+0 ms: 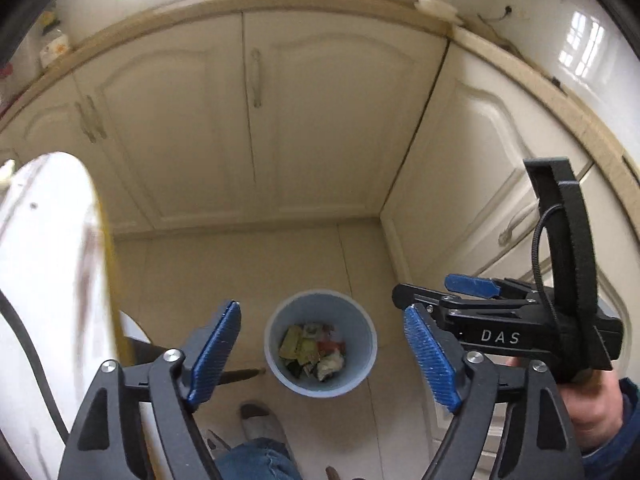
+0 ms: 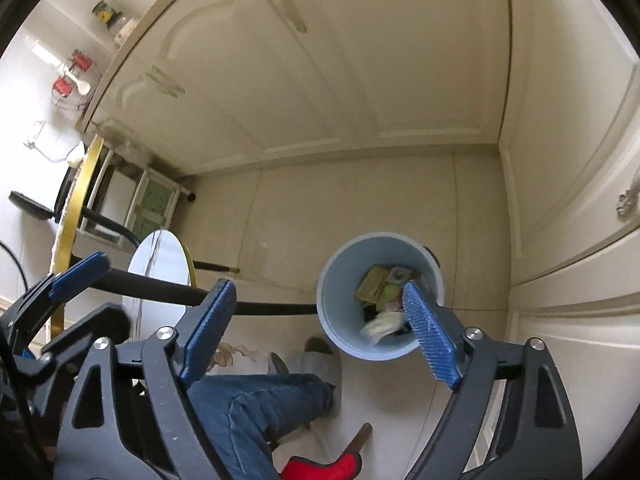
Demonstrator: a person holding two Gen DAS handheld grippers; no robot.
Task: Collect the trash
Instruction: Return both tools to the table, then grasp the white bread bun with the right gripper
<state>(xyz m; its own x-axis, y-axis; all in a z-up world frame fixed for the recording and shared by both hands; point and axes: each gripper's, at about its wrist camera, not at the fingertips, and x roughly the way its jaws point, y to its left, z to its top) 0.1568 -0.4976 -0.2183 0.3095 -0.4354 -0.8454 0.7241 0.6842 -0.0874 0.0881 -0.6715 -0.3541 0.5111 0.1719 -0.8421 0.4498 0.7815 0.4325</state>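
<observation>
A light blue bin (image 1: 276, 344) stands on the tiled floor, directly below both grippers. It holds several wrappers (image 1: 304, 346) and a crumpled white piece (image 1: 332, 362). My left gripper (image 1: 324, 356) is open above it with nothing between its blue pads. In the left wrist view the right gripper (image 1: 436, 290) hangs beside it at the right, held by a hand (image 1: 592, 404). In the right wrist view my right gripper (image 2: 320, 332) is open and empty over the bin (image 2: 336, 312). A blurred white scrap (image 2: 380, 326) lies in the bin beside its right finger.
Cream cabinet doors (image 1: 256, 120) form a corner behind the bin. A round white table with a gold rim (image 2: 160, 268) and black legs stands to the left. The person's jeans leg (image 2: 256, 408) and grey slipper (image 2: 320, 360) are near the bin.
</observation>
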